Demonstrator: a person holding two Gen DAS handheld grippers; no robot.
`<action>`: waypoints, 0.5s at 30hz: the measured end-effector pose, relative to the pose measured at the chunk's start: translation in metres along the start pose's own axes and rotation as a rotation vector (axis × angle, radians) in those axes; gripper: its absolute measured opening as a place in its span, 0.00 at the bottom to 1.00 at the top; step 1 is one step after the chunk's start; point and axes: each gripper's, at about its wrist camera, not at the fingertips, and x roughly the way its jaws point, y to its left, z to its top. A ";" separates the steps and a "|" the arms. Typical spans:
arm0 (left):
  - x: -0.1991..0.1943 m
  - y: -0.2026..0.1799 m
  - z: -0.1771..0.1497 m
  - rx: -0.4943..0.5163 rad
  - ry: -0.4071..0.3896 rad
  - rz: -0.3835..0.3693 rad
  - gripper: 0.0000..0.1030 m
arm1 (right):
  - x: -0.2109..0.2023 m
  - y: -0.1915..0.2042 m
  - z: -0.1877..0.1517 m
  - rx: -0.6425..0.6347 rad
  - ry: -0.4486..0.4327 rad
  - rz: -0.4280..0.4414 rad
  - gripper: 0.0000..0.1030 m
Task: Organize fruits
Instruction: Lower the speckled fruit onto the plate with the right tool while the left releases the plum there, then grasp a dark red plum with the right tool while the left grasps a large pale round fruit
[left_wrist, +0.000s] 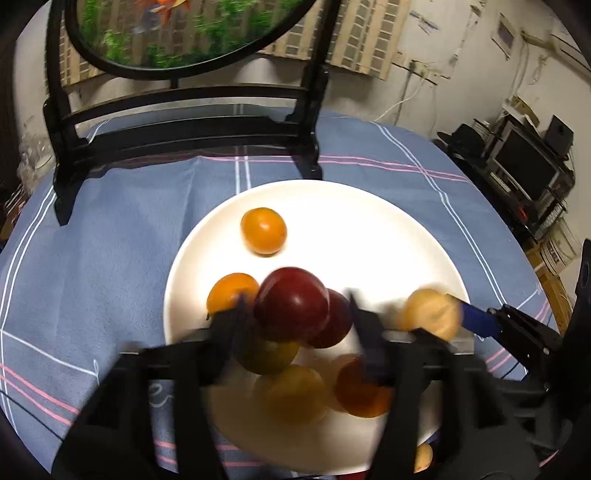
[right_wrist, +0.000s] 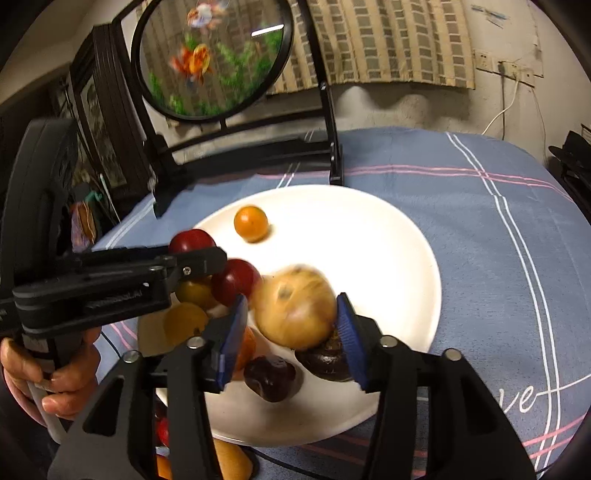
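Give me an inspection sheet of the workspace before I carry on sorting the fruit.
Surface: blue checked tablecloth, white plate in the middle.
Job's things: one orange fruit alone at the plate's far side. Red, yellow and dark fruits are piled near the tongs.
Clutter: black stand with a round fish picture behind the plate.
Grippers: left tongs open around a dark red fruit. Right tongs have a blurred tan fruit between the pads, apparently loose.
Cables: white cable on the wall.
Surroundings: shelf of electronics, and a hand on the left grip.
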 end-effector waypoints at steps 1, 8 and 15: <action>-0.005 0.000 -0.001 0.000 -0.020 0.013 0.81 | 0.000 0.000 0.000 -0.001 0.004 0.002 0.50; -0.067 -0.006 -0.022 0.061 -0.096 0.070 0.95 | -0.033 0.007 -0.003 0.006 -0.017 0.029 0.50; -0.123 0.013 -0.085 0.002 -0.106 0.074 0.97 | -0.067 0.020 -0.042 -0.063 0.036 0.058 0.50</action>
